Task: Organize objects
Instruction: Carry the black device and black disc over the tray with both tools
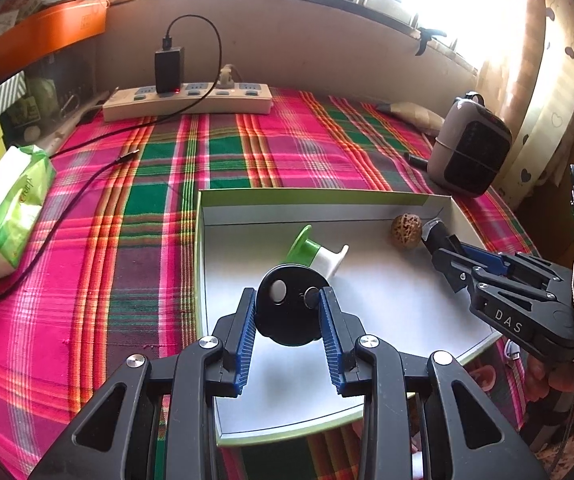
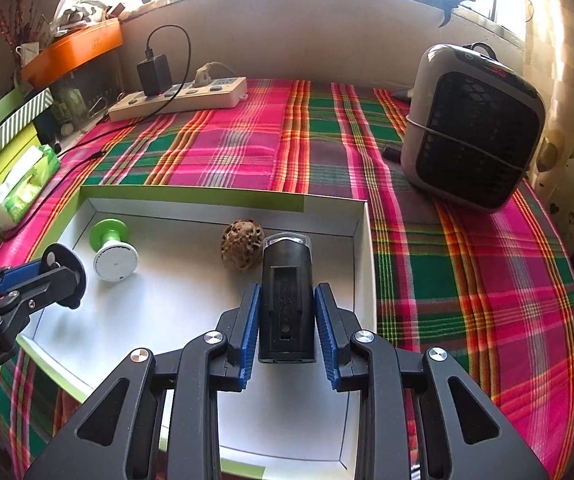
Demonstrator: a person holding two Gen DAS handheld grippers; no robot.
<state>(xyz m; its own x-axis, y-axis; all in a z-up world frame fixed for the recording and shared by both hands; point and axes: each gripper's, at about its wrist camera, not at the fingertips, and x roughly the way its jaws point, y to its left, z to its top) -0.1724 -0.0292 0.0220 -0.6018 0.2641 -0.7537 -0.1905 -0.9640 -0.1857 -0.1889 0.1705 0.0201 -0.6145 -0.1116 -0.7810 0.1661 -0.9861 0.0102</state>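
A shallow white box (image 1: 399, 304) with a green rim lies on the plaid cloth; it also shows in the right wrist view (image 2: 191, 304). My left gripper (image 1: 289, 296) is shut on a black round disc (image 1: 287, 316) held over the box; the disc also shows in the right wrist view (image 2: 67, 276). My right gripper (image 2: 286, 292) is shut on a black rectangular device (image 2: 286, 304) with a clear tip, held over the box next to a brown walnut (image 2: 243, 250). The walnut (image 1: 406, 230) and a green and white spool (image 1: 315, 254) lie in the box.
A power strip (image 1: 187, 102) with a black charger and cable lies at the back. A grey fan heater (image 2: 475, 128) stands at the right. A green tissue pack (image 1: 7, 208) and stacked boxes (image 2: 7, 136) sit at the left. A wall and window sill bound the back.
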